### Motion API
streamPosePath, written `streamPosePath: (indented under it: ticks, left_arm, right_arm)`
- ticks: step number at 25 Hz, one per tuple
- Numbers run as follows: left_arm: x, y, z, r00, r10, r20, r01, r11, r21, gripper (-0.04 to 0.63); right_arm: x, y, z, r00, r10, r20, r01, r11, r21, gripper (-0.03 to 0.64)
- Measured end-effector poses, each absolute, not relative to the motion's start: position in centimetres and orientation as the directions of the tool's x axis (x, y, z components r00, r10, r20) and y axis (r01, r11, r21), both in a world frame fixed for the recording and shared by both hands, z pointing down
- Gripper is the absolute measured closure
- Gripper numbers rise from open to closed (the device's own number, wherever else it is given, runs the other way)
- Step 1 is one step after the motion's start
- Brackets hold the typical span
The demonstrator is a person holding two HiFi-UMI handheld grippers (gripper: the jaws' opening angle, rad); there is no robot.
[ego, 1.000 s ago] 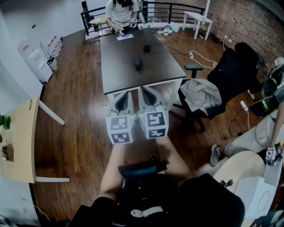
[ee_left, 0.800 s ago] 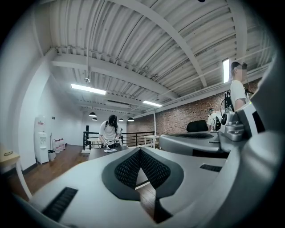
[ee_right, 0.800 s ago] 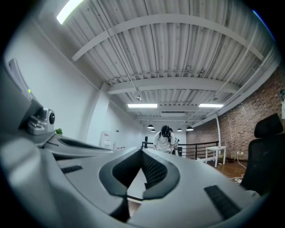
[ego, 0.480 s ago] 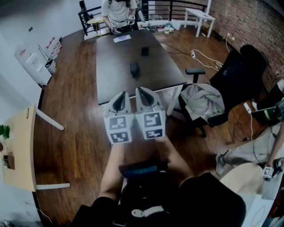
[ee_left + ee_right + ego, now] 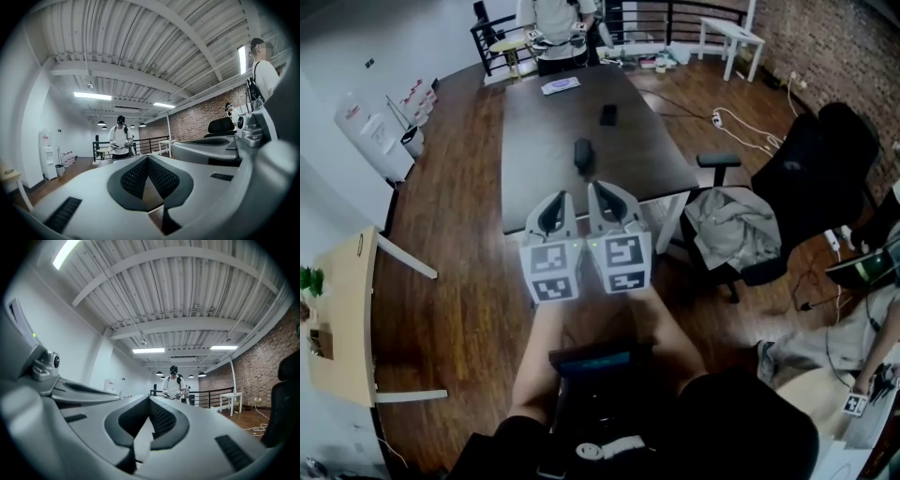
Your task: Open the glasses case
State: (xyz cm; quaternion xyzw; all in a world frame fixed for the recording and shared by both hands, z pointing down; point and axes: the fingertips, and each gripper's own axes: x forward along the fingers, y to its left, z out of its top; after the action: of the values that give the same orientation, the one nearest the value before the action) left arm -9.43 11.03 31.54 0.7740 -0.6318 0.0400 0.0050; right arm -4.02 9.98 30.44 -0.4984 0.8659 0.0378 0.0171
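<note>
A dark oblong glasses case point(image 5: 583, 153) lies shut on the dark table point(image 5: 544, 178), about the middle of it. My left gripper point(image 5: 562, 196) and right gripper point(image 5: 596, 187) are held side by side and level, pointing at the table, their tips over its near edge and well short of the case. Both are shut with nothing between the jaws. In the left gripper view the left gripper point(image 5: 146, 157) has its dark pads pressed together. In the right gripper view the right gripper point(image 5: 150, 400) also has its pads together. The case is hidden behind the jaws in both gripper views.
A small black object point(image 5: 607, 114) and a paper point(image 5: 561, 85) lie farther along the table. A person point(image 5: 558, 26) stands at its far end. An office chair with a grey coat point(image 5: 736, 225) stands right of the table, and a beige table point(image 5: 342, 309) stands at the left.
Both grippers have moved forward together, from the floor short of the table to over its near edge. The case now lies closer to their tips. The jaws stayed shut.
</note>
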Motion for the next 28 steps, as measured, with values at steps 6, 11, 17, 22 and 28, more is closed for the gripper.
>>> streamPosePath:
  ticks: [6,11,17,22,28]
  left_arm:
    - [-9.6,9.4,31.9,0.197,-0.977,0.076,-0.980,-0.199,-0.027,0.604]
    - [-9.4,6.4,32.6,0.228,-0.970,0.085,-0.973,-0.231,-0.022,0.604]
    - [-11.1,0.9,33.7,0.254,-0.962,0.098,-0.967,-0.256,-0.008,0.604]
    - [-12.4,-5.7,34.2,0.291,-0.949,0.121,-0.956,-0.292,0.014,0.604]
    - [-14.2,-11.0,34.4,0.308,-0.943,0.125,-0.951,-0.307,0.024,0.604]
  right_arm:
    - [-4.1,8.4,30.7,-0.506,-0.860,-0.063,-0.862,0.504,0.047,0.601]
    - [-4.1,5.5,31.5,-0.487,-0.872,-0.052,-0.873,0.486,0.039,0.600]
    - [-5.8,0.1,32.4,-0.469,-0.883,-0.031,-0.883,0.468,0.049,0.600]
    - [-7.3,-6.4,33.0,-0.453,-0.892,0.009,-0.891,0.453,0.032,0.601]
    - [-9.2,-11.7,33.2,-0.438,-0.899,0.021,-0.898,0.438,0.023,0.601]
